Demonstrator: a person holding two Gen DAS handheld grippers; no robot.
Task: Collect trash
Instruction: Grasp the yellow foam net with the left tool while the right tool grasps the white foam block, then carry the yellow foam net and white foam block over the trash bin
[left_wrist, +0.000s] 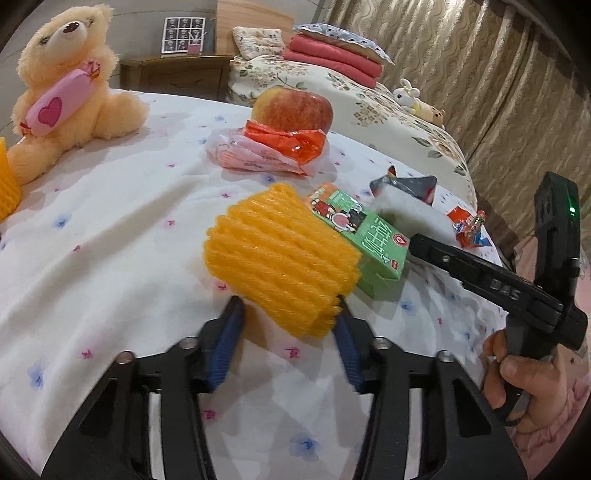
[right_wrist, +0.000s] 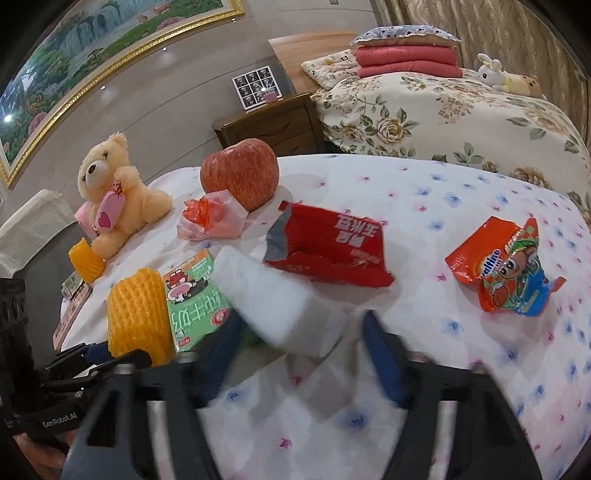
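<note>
My left gripper (left_wrist: 290, 317) is shut on an orange foam fruit net (left_wrist: 280, 254), held just above the flowered cloth; the net also shows in the right wrist view (right_wrist: 136, 314). A green milk carton (left_wrist: 364, 236) lies right beside it, also seen in the right wrist view (right_wrist: 194, 295). My right gripper (right_wrist: 299, 325) has its jaws apart around the near end of a white foam block (right_wrist: 280, 299), which lies tilted on the cloth. The block also shows in the left wrist view (left_wrist: 410, 212).
A red snack bag (right_wrist: 328, 245), an orange snack wrapper (right_wrist: 506, 266), a crumpled pink-and-red plastic wrapper (right_wrist: 210, 219), an apple (right_wrist: 240, 171), a teddy bear (right_wrist: 114, 192) and another orange net (right_wrist: 86, 264) lie on the cloth. A bed (right_wrist: 443, 114) and a nightstand (right_wrist: 269, 123) stand behind.
</note>
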